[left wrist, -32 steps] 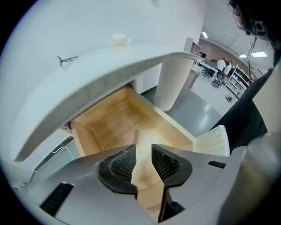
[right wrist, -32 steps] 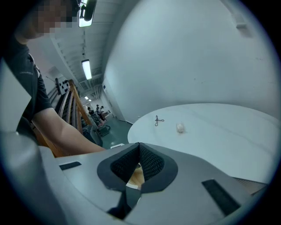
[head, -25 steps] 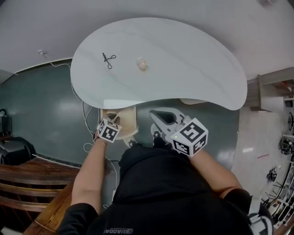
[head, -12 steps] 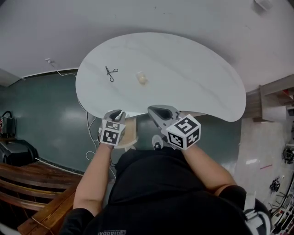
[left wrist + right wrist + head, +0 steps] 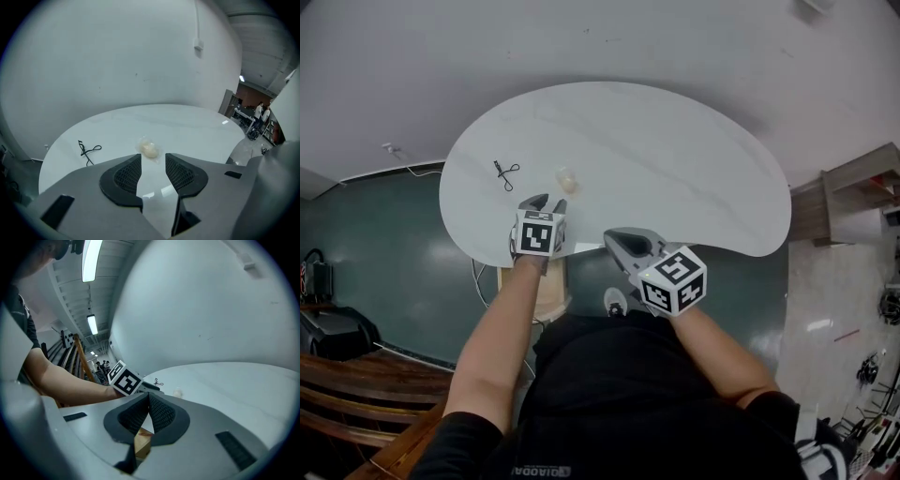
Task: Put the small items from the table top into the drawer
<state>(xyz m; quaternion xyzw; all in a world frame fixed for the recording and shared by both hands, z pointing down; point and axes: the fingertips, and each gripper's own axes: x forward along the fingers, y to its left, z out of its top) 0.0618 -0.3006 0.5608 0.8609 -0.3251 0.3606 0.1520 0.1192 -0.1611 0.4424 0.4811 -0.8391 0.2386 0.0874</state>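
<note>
On the white kidney-shaped table (image 5: 675,159) a small pale wrapped item (image 5: 566,176) lies near the left end. A black wire clip (image 5: 504,172) lies further left. My left gripper (image 5: 546,202) hovers over the table's near edge. Its jaws have just been opening and stand open with nothing between them. In the left gripper view the wrapped item (image 5: 149,150) sits just past the left gripper (image 5: 153,159), with the clip (image 5: 88,151) to the left. My right gripper (image 5: 619,239) hangs off the table's near edge. In the right gripper view the right gripper (image 5: 149,398) is shut and empty.
A wooden drawer (image 5: 546,286) stands open below the table's near edge, also seen through the right jaws as the drawer (image 5: 143,444). A wooden shelf unit (image 5: 853,187) stands at the right and a wooden bench (image 5: 356,375) at the lower left. Cables lie on the dark floor.
My left gripper has risen from the drawer below the table edge to above the table, near the wrapped item, and its jaws have opened. The right gripper shifted a little, still shut.
</note>
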